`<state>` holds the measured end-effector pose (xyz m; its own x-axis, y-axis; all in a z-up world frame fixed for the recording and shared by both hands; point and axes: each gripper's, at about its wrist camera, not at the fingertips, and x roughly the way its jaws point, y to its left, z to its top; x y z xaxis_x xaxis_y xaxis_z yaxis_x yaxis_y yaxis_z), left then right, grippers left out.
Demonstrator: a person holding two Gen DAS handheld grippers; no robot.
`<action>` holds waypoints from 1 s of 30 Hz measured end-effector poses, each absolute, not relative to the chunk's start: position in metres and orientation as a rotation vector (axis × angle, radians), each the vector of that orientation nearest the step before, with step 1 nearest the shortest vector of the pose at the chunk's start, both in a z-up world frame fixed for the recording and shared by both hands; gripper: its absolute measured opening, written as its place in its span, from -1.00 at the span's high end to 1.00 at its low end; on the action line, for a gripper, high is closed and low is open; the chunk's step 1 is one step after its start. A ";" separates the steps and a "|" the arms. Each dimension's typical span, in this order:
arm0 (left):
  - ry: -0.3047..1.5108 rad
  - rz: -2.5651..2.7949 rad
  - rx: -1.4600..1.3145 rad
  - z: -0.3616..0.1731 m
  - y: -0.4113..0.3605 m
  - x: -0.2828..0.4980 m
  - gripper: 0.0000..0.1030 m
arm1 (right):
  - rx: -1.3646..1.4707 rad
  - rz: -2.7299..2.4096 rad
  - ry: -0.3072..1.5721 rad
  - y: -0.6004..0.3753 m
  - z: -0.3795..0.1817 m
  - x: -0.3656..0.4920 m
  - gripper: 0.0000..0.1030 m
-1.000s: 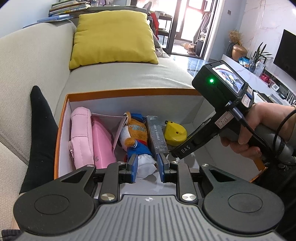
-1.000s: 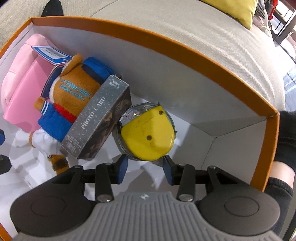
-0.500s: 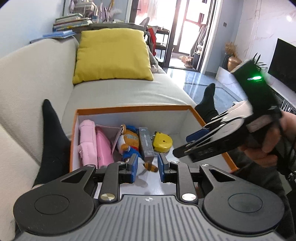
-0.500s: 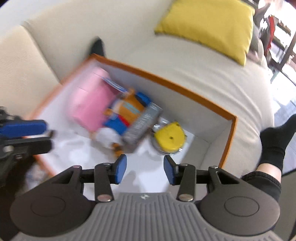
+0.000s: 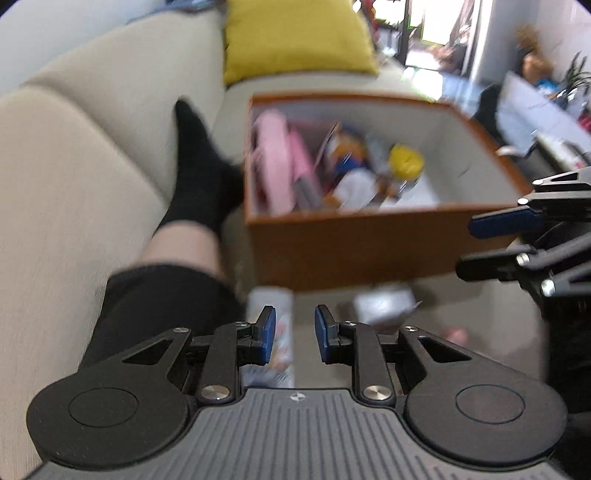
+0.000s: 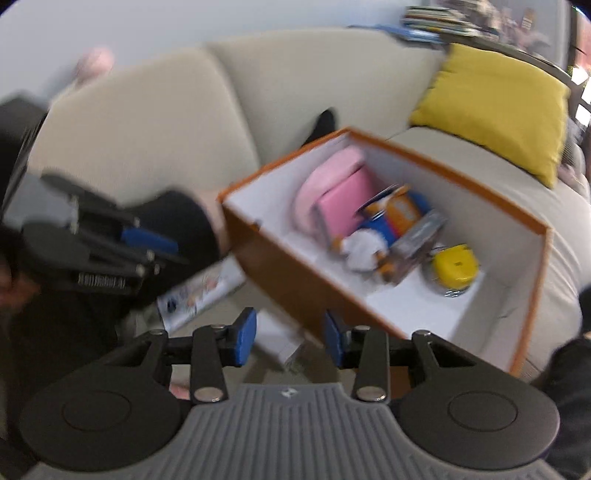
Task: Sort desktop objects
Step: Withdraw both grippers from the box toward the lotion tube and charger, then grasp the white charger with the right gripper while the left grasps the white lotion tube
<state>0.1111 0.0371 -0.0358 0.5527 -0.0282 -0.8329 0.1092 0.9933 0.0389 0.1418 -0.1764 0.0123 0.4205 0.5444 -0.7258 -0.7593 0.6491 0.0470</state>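
An orange box [image 5: 369,240] [image 6: 295,280] with white inside sits on the beige sofa. It holds a pink pouch [image 6: 340,192], a plush toy [image 6: 391,218], a grey card box [image 6: 417,240] and a yellow round item [image 5: 406,162] [image 6: 456,266]. My left gripper [image 5: 294,332] is open and empty, in front of the box above a flat printed pack [image 5: 275,306]. My right gripper [image 6: 290,338] is open and empty, near the box's front wall. A white item [image 5: 384,302] lies on the sofa before the box. Both views are blurred.
A yellow cushion [image 5: 295,33] [image 6: 498,103] lies behind the box. A person's leg in a black sock [image 5: 195,162] lies left of the box. The right gripper shows at the right edge of the left wrist view [image 5: 517,240]. The printed pack [image 6: 199,291] also shows in the right wrist view.
Both grippers have pulled back and up out of the box. The yellow item stays in the box where the right gripper was. The whole box now shows in both views.
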 end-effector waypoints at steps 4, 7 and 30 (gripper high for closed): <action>1.053 -0.069 0.103 -0.060 0.038 0.113 0.26 | -0.450 0.860 0.756 -0.152 -0.022 0.142 0.18; 1.088 -0.044 0.156 -0.074 0.032 0.111 0.02 | -0.527 0.904 0.718 -0.140 -0.034 0.143 0.15; 1.183 0.039 0.485 -0.115 0.002 0.100 0.55 | -0.832 0.932 0.667 -0.106 -0.086 0.135 0.20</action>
